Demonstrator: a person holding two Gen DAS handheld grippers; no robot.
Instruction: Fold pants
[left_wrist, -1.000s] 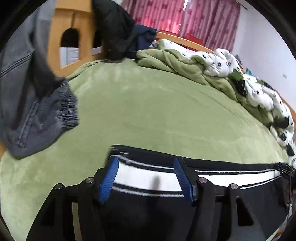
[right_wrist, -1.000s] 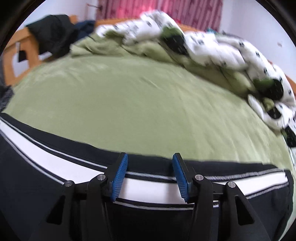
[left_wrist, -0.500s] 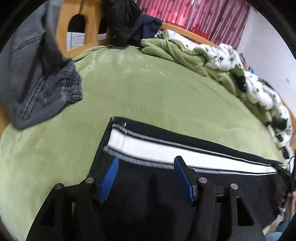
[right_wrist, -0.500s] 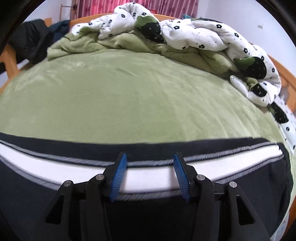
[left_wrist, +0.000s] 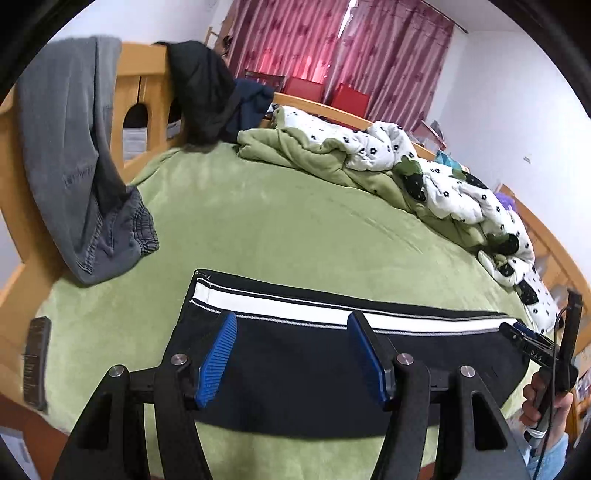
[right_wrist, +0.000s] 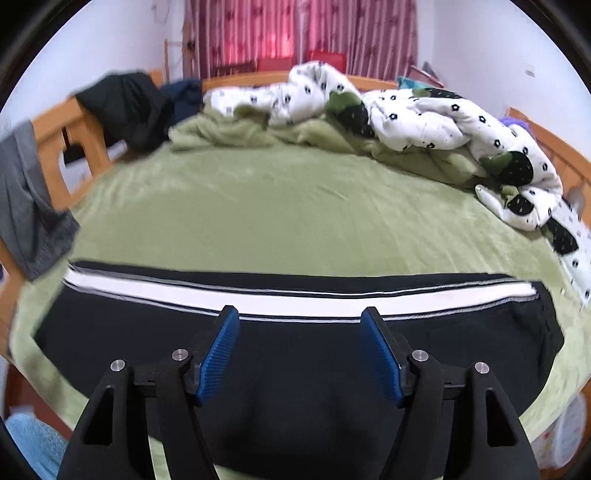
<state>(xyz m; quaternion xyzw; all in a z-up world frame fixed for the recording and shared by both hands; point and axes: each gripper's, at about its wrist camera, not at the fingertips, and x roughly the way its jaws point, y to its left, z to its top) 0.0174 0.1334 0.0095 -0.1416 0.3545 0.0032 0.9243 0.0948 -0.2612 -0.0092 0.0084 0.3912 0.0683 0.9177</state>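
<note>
Black pants (left_wrist: 332, 365) with a white side stripe (left_wrist: 295, 308) lie flat and lengthwise across the near part of a green bedspread (left_wrist: 277, 229), folded to a long narrow band, the stripe along the far edge. The left gripper (left_wrist: 291, 354) hangs over the left end of the band with its blue pads (left_wrist: 218, 354) set wide apart and nothing between them; the right gripper (right_wrist: 300, 350) hangs over the middle of the band, likewise spread wide and empty. In the left view the right gripper's tip appears just above the band's right end. The lengthwise fold appears done, and the step in hand is judged to be the pause between folds, both tools clear of the cloth. The next move probably calls for pinching one end of the band through all layers and carrying it over to the other end, edges kept aligned. Grey jeans (left_wrist: 85, 192) hang over the wooden bed frame (left_wrist: 144, 85) at left; a crumpled quilt (right_wrist: 424, 122) lies along the far side, well apart.
</note>
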